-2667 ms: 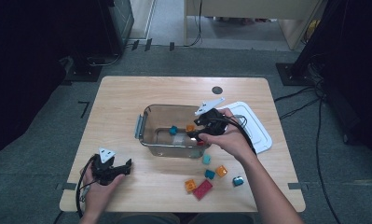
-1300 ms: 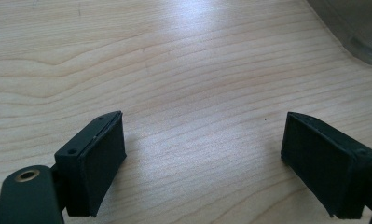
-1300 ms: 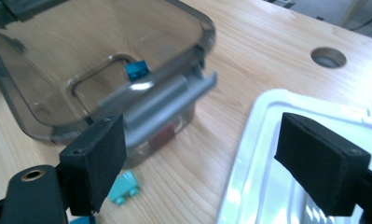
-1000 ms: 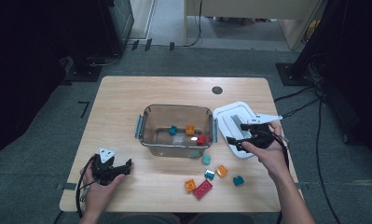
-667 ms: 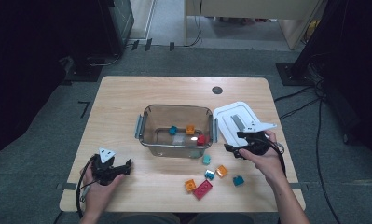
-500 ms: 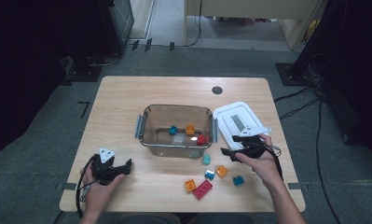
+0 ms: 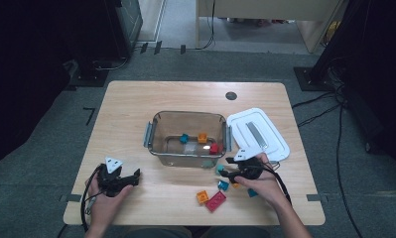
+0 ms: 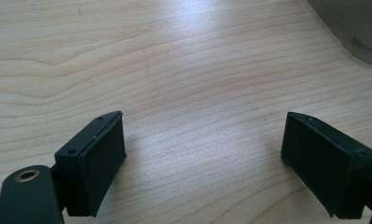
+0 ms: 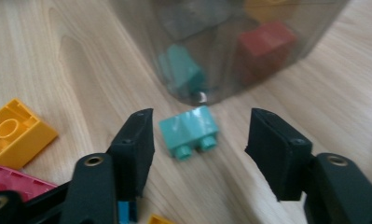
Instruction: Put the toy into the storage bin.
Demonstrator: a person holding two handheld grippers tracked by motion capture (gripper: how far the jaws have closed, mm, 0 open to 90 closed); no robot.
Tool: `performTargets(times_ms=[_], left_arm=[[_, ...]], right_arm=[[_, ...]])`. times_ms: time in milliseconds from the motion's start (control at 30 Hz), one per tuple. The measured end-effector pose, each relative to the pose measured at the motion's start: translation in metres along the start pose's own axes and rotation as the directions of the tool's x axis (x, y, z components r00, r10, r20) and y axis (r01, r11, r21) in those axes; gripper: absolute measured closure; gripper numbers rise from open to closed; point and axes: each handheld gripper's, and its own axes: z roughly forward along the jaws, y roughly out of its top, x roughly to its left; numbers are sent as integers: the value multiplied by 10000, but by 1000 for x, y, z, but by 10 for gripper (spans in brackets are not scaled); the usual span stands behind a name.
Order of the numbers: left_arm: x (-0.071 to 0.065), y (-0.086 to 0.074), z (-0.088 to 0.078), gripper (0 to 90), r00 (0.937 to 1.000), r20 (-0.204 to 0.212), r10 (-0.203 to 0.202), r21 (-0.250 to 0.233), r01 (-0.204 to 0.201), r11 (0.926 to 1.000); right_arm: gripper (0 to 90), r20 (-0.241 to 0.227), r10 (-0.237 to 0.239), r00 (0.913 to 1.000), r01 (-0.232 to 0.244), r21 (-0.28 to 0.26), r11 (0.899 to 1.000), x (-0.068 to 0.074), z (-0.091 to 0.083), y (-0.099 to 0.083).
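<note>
Right claw (image 9: 197, 154): my jaws have just been closing and now stand partway in, one on each side of the teal brick (image 9: 189, 131). Pads not yet on it; there is a gap on both sides, so nothing is gripped. The brick lies on its side on the desk (image 9: 72, 70), studs pointing toward me, dead centre between the jaws.

What changed: a second ago I had this claw up beside the white lid (image 7: 257, 133); it has since come down and in toward the loose bricks. From the high view the right claw (image 7: 224, 171) now sits low at the near right corner of the clear bin (image 7: 188, 138). I read that as the pick begun on the next brick, with only the squeeze left.

Outward from the claw: just beyond the teal brick stands the bin wall, with another teal piece and a red brick (image 9: 266, 44) behind it. Off to the left jaw's side, a yellow brick (image 9: 15, 133); nearer me, a red flat piece (image 9: 11, 184).

The bin wall is close ahead, so I judge the lift should go straight up before crossing over.

Left claw (image 8: 211, 158): jaws wide apart over bare desk, holding nothing, parked in the same place as before.
</note>
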Motion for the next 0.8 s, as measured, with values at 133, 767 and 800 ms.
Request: performTargets(times_ms=[133,767,800], left_arm=[[0,0,0,132,10000,1,-3,0,3,10000],[0,0,0,132,10000,2,-2,-1,2,10000],[0,0,0,132,10000,1,-4,-1,4,10000]], right_arm=[[492,-56,-142,9999,142,109,9998,2,6,0],[602,113,-1043,9945,1028,930,9903,9,16,3],[603,91,-1029,9947,1016,942,9904,9,16,3]])
